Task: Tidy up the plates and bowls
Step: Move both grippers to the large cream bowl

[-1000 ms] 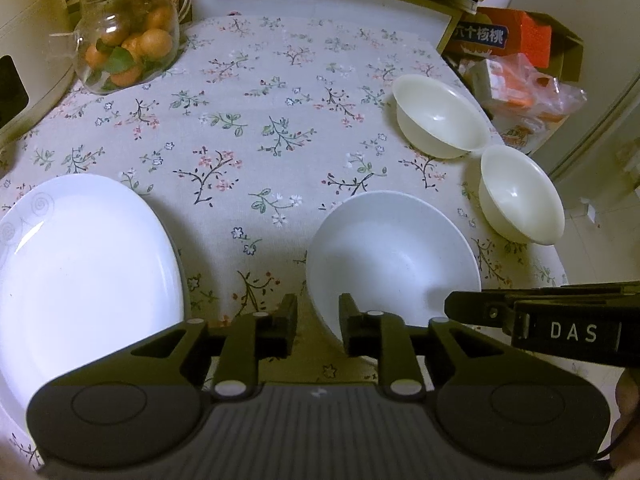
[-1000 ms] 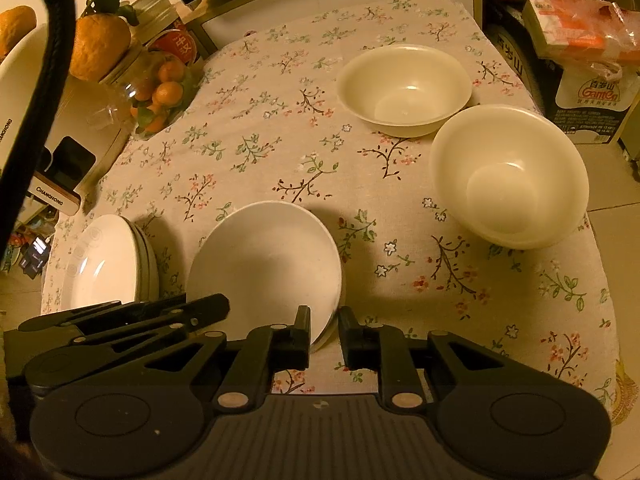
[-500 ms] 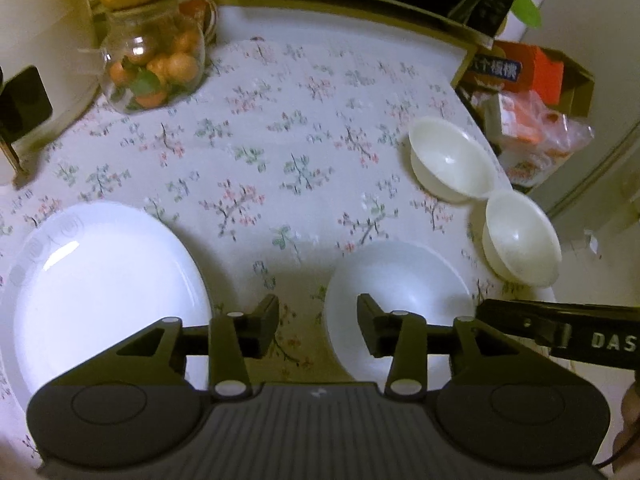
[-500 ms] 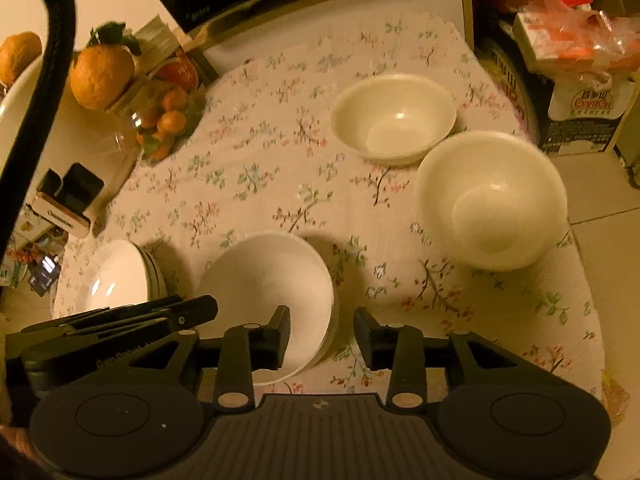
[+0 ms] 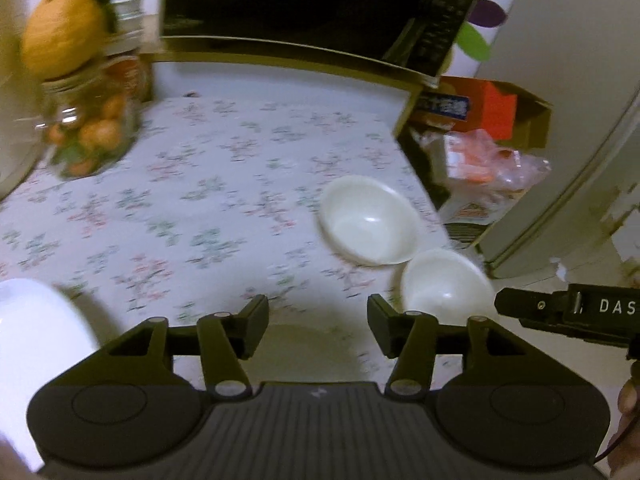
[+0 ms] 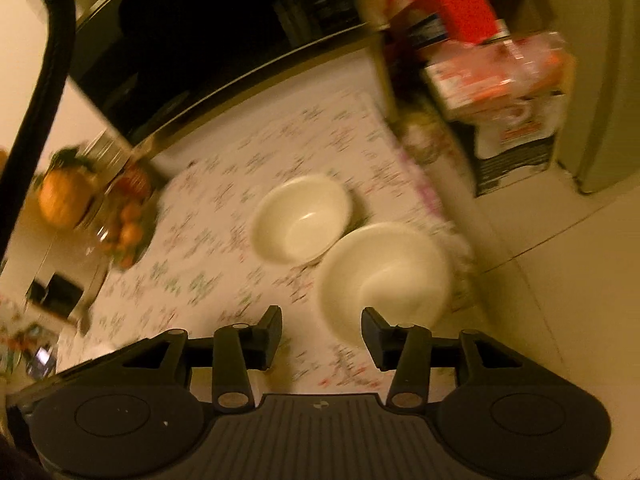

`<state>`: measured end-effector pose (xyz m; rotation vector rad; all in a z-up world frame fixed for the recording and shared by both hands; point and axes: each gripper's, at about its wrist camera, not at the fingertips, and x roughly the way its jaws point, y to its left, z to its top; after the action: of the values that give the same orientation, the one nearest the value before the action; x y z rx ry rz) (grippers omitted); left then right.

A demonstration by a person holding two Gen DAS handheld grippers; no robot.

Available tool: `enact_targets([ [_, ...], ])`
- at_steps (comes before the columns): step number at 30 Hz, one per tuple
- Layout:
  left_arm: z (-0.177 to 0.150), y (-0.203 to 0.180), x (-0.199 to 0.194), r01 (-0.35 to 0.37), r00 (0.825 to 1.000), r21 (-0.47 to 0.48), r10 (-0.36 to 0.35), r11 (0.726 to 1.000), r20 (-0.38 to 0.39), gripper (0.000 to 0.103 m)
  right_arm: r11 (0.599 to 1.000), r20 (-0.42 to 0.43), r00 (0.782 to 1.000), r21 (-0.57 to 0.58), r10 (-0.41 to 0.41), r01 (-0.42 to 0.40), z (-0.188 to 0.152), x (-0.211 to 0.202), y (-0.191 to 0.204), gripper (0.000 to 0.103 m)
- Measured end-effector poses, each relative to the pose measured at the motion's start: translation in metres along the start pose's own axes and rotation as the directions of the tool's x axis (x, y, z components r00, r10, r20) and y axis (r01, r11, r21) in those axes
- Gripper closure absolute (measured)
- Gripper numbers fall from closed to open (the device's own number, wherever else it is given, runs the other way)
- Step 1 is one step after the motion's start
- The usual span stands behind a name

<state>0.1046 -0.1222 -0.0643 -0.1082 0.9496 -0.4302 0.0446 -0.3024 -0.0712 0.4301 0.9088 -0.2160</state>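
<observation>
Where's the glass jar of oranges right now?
The glass jar stands at the table's far left corner in both views, beside the microwave, under a big orange fruit.

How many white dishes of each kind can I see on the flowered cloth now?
Bowls: 2, the far bowl and the near bowl.
Plates: 1, the white plate, only partly in view at the left edge.
Total: 3
</observation>
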Motion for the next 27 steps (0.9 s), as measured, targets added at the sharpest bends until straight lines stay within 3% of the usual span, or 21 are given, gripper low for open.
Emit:
enact_targets([
  [13,-0.002,-0.052,0.05,0.024,0.999,0.051,-0.022,0.998,-0.044,0.05,0.993,-0.024,0.995,0.066,-0.094,0.095,0.011,0.012,-0.036,0.056],
  [22,-0.004,-0.057,0.066,0.013,0.998,0.05,-0.01,0.999,-0.068,0.051,0.989,-0.087,0.987,0.057,-0.134,0.139,0.008,0.034,-0.041,0.055],
  [27,-0.003,-0.052,0.073,0.026,0.996,0.025,-0.024,0.999,-0.081,0.059,0.988,-0.111,0.985,0.07,-0.133,0.141,0.005,0.043,-0.042,0.056],
])
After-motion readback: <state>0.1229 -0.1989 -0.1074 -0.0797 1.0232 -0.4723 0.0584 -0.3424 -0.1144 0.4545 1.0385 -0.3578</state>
